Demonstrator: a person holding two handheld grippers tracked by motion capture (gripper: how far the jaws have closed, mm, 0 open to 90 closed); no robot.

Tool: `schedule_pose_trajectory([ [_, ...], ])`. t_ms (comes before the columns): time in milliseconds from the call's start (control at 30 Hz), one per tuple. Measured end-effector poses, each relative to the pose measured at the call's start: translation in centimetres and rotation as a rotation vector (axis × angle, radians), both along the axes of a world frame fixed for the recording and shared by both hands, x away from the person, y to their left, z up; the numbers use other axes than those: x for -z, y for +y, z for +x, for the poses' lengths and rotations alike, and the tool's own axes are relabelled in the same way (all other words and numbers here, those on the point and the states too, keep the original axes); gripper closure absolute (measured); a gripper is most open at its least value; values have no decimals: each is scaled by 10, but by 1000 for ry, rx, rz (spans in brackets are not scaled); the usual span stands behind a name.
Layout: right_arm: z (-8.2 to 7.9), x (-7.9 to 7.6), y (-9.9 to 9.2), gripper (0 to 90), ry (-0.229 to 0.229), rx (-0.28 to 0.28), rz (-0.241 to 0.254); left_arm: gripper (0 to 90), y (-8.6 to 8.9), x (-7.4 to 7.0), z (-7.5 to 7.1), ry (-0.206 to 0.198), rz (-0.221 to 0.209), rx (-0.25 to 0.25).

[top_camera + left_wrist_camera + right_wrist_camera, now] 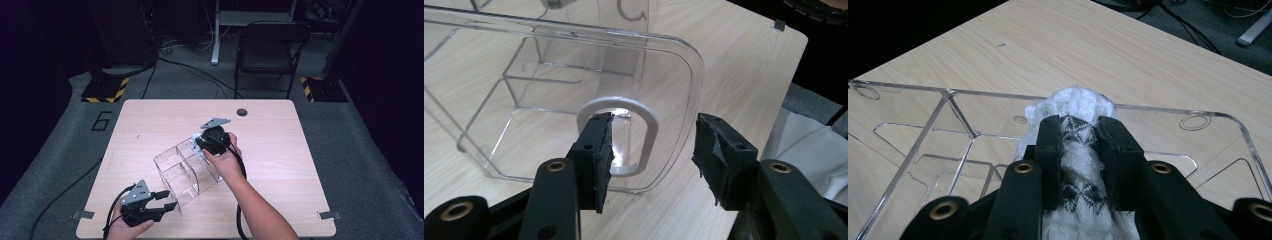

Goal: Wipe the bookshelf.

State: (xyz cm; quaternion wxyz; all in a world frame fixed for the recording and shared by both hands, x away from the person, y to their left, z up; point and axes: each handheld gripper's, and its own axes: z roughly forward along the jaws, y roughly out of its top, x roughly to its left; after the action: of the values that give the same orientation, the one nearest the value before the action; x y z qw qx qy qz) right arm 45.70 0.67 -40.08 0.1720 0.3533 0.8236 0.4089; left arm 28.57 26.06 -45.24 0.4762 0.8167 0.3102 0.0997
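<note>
Right hand (223, 156) reaches in from the bottom edge of the high view, forearm angled up and to the left, wrist over the far end of a clear plastic organiser (175, 167). The right gripper (204, 148) points down toward that end of the box. In the right gripper view its jaws are clamped tight on a white knitted cloth (1075, 107) with a dark woven pattern; the cloth bulges out beyond the jaw tips and sits just over the organiser's top rim.

Left hand (131, 226) rests low at the near left corner of the table (270, 130), gripper lying roughly level and aimed at the near end of the organiser. The left gripper (170, 201) stands released, jaws parted with nothing between the pads. In the left gripper view one pad (602, 150) sits just in front of a white oval handle opening (621, 105) in the organiser's end wall; whether it touches the wall cannot be told.

The organiser (transparent, rounded corners, inner dividers forming several compartments) lies skewed on the middle of the light wood table, its long side running from near left to far right. Compartments visible in both gripper views are bare plastic. A dark round grommet (242, 112) sits near the table's far edge, well apart from the box
</note>
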Motion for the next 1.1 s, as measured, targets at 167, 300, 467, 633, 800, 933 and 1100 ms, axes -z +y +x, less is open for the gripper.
schedule_pose_trajectory([
  [167, 0, 0, 0, 725, 7, 5, 7, 488, 9, -5, 0, -6, -17, -35],
  [300, 1, 0, 0, 725, 21, -1, 7, 486, 15, -13, -1, -40, -14, -51],
  [467, 2, 0, 0, 724, 25, 4, 15, 483, 23, -27, 5, -65, -20, -76],
  [633, 2, -1, 0, 724, 32, -2, 9, 475, 28, -36, 17, -83, -5, -93],
  [800, 3, 0, 0, 724, 30, -1, 9, 467, 30, -46, 29, -86, -3, -97],
  [933, 3, 0, 0, 724, 32, -3, 10, 463, 31, -51, 42, -98, 7, -109],
  [1100, 3, 0, -1, 723, 34, -5, 14, 463, 32, -55, 59, -75, 21, -128],
])
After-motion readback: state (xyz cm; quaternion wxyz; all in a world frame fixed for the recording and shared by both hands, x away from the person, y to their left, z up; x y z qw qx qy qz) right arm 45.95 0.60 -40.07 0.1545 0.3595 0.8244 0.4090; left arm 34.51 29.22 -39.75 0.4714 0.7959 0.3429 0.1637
